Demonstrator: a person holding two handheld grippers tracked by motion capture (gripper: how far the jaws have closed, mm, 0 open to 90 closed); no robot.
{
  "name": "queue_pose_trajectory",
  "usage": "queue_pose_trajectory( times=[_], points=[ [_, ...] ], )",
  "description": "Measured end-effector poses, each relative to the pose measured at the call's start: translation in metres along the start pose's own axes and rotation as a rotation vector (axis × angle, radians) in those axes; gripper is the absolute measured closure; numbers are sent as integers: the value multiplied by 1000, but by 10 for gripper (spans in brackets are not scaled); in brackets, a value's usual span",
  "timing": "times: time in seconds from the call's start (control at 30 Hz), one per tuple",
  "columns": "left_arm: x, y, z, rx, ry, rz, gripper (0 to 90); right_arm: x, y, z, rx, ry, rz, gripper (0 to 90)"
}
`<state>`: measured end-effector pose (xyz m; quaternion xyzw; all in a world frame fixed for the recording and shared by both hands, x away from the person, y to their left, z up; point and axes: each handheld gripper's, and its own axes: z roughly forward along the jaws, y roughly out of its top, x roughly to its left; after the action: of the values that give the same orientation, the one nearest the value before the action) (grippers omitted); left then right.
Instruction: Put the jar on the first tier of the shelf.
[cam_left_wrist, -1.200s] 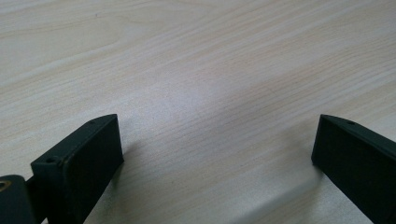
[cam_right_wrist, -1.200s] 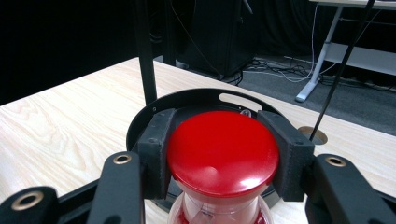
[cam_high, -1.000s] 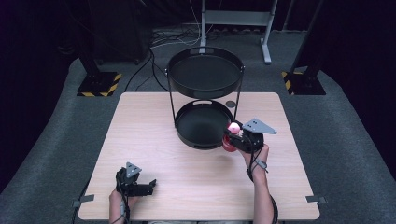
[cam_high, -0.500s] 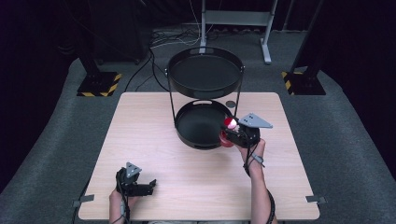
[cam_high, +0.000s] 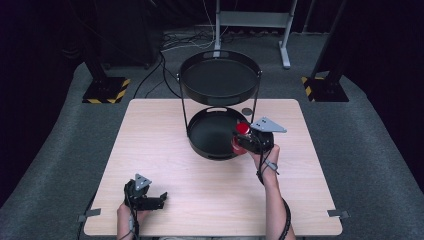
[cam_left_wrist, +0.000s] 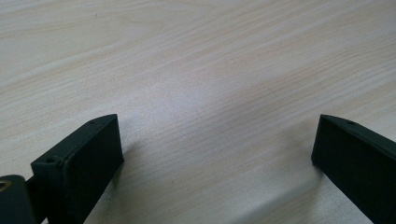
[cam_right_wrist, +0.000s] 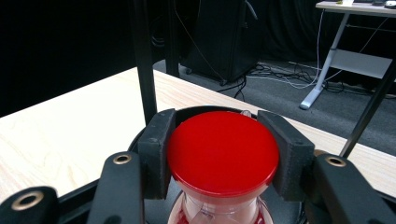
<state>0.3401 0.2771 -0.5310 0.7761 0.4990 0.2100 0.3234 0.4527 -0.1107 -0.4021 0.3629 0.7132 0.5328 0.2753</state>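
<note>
A: Start nearest the bottom edge of the high view. What's there?

B: The left hand-held gripper (cam_high: 161, 198), low and left of centre, resting on the worktop (cam_high: 165, 145) with a hand behind it. A grey plate sits on top of it.

A: And its jaws?

B: Apart. In the left gripper view (cam_left_wrist: 212, 154) the two black jaws stand at the lower left and lower right corners with nothing between them but pale wood grain.

A: Next one up?

B: A forearm runs from the bottom edge, right of centre, up to the right hand-held gripper (cam_high: 239, 137), just right of the middle of the frame. Its grey plate points toward the right.

A: Holding anything?

B: Yes, a jar (cam_high: 242, 130) with a red lid. In the right gripper view (cam_right_wrist: 223, 151) the two pads press on either side of that lid (cam_right_wrist: 223, 151), so it is clamped on the jar. Clear glass shows under the lid at the bottom edge.

A: Where does the jar sit relative to the stand?

B: Over the right part of the lower tray (cam_high: 207, 135), a round black tray in the middle of the frame. Whether the jar touches the tray floor I cannot tell.

A: Farther back?

B: The upper tray (cam_high: 220, 80) sits above it on thin black posts, in the upper middle of the frame. A small dark disc (cam_high: 247, 111) lies on the worktop just behind the lower tray. Beyond that, grey floor with cables and a metal frame at the top.
</note>
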Motion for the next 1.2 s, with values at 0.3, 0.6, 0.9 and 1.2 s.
queue_pose_trajectory(
  times=[0.3, 0.6, 0.9, 1.2],
  points=[
    [0, 0, 0, 0, 0, 0, 17, 0, 3, 9, 6, 3, 2, 484],
    [0, 0, 0, 0, 0, 0, 17, 2, 4, 19, 10, 5, 4, 483],
    [0, 0, 0, 0, 0, 0, 17, 1, 4, 29, 15, 6, 10, 484],
    [0, 0, 0, 0, 0, 0, 17, 2, 3, 40, 22, 11, 21, 483]
  ],
)
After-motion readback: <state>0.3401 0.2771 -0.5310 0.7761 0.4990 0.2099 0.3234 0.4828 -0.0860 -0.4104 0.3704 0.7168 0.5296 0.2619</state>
